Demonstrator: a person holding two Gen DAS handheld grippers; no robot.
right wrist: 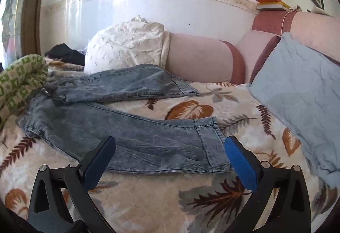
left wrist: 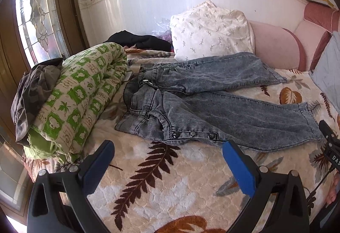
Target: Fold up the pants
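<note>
The jeans (left wrist: 212, 103) are lying unfolded on the blanket (left wrist: 170, 180), and everything else is placed here against them. Their waistband is pressing against the green quilt roll (left wrist: 80, 92); the two legs are spreading away from it in a V, the far leg running along the front of the white pillow (left wrist: 210, 31), the near leg ending at a hem toward the blue pillow (right wrist: 297, 88).

The left gripper (left wrist: 167, 160) is hovering just short of the near leg's studded side seam, its fingers spread wide and holding nothing. The right gripper (right wrist: 170, 155) is hovering at the near hem, its fingers just as wide apart and empty, the hem edge lying between them in its view.

Several things are threatening the fold, in my judgement. The legs are diverging, so bringing one over the other is likely to leave the seams misaligned unless the far leg is being squared first. The waist is bunching and partly turned over near the fly, which could lock a crease into the fold. The quilt roll is crowding the waistband, so a lift there may be dragging the roll or snagging on it. The plush blanket could be getting pinched along with the denim, pulling it up too. A grip on one denim layer only would let the rest sag.
</note>
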